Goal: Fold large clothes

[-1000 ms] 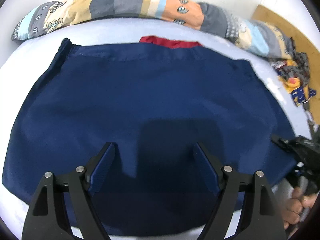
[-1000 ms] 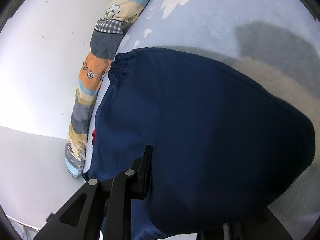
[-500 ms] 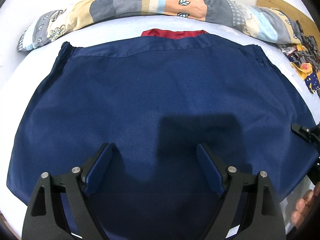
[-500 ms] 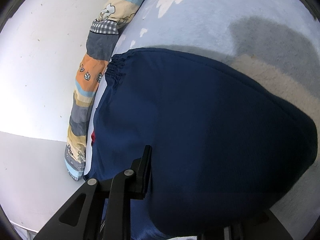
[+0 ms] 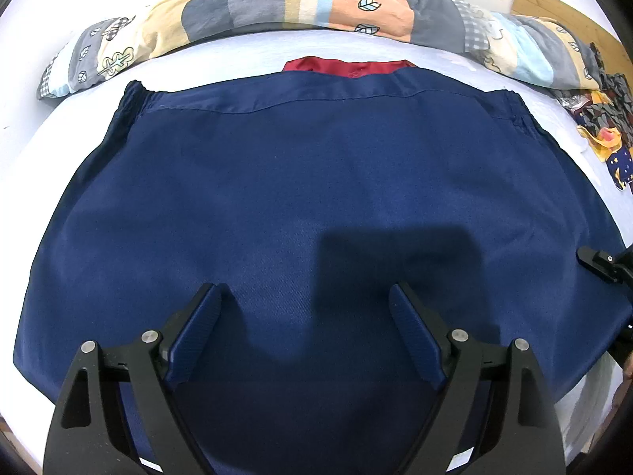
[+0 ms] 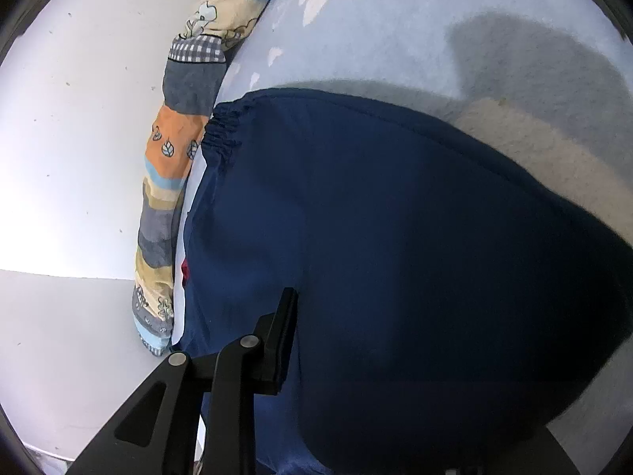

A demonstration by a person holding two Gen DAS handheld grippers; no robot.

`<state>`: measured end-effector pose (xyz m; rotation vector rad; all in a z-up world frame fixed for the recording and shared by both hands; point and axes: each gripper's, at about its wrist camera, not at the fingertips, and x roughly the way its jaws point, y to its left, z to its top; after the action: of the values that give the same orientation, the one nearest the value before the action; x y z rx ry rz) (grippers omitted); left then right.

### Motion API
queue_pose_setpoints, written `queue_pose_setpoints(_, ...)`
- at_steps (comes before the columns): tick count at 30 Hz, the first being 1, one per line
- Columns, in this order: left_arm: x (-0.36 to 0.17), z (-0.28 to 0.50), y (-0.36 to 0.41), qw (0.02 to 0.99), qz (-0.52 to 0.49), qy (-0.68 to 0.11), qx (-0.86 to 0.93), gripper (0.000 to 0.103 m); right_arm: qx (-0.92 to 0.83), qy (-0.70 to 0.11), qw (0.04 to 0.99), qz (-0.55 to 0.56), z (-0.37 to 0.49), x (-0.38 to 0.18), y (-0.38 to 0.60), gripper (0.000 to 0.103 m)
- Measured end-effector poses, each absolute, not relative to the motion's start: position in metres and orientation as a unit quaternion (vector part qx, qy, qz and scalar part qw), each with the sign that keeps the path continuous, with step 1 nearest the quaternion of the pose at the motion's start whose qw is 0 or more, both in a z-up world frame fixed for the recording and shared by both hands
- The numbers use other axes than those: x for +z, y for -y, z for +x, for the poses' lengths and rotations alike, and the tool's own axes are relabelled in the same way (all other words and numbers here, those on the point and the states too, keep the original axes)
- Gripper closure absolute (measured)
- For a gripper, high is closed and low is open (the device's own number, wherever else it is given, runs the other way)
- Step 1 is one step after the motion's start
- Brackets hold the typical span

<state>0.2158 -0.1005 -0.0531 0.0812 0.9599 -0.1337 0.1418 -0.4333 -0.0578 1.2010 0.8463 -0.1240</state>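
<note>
A large navy blue garment (image 5: 316,182) with an elastic waistband lies spread flat on a pale blue bed sheet (image 5: 245,59). A dark red garment (image 5: 348,68) peeks out beyond its far edge. My left gripper (image 5: 306,328) is open and empty, hovering over the near part of the navy cloth. My right gripper (image 5: 605,265) shows at the garment's right edge. In the right wrist view the navy garment (image 6: 415,257) drapes over the right finger and hides it; only the left finger (image 6: 283,340) shows.
A long patchwork bolster (image 5: 300,4) lies along the far edge of the bed against a white wall, also in the right wrist view (image 6: 178,158). A heap of patterned clothes (image 5: 605,126) lies at the far right. A wooden board (image 5: 569,12) stands behind it.
The left gripper's view has swung to the right and pulled back, so the whole garment now lies centred. The right gripper has held its place at the garment's right edge.
</note>
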Motion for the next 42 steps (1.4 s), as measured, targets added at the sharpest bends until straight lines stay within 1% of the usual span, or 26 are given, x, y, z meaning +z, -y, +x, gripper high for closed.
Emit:
queue_pose_setpoints(13, -0.053, 0.216, 0.100, 0.885, 0.040, -0.459, -0.062, 0.015, -0.064, -0.380, 0.737, 0.556, 0.142, -0.058, 0.431, 0.071)
queue_pose_setpoints(16, -0.053, 0.215, 0.100, 0.886, 0.040, -0.458, -0.061, 0.015, -0.067, -0.377, 0.740, 0.553, 0.142, -0.058, 0.430, 0.073)
queue_pose_setpoints(23, -0.053, 0.215, 0.100, 0.886, 0.041, -0.458, -0.061, 0.015, -0.067, -0.360, 0.750, 0.551, 0.140, -0.052, 0.428, 0.084)
queue_pose_setpoints(26, -0.053, 0.215, 0.100, 0.886, 0.041, -0.458, -0.061, 0.015, -0.063, -0.351, 0.751, 0.556, 0.139, -0.047, 0.428, 0.086)
queue_pose_setpoints(35, -0.054, 0.215, 0.103, 0.887, 0.045, -0.456, -0.053, 0.015, -0.027, -0.313, 0.788, 0.530, 0.140, -0.009, 0.414, 0.086)
queue_pose_setpoints(42, -0.054, 0.216, 0.104, 0.888, 0.045, -0.455, -0.053, 0.015, 0.006, -0.295, 0.824, 0.484, 0.145, 0.024, 0.392, 0.087)
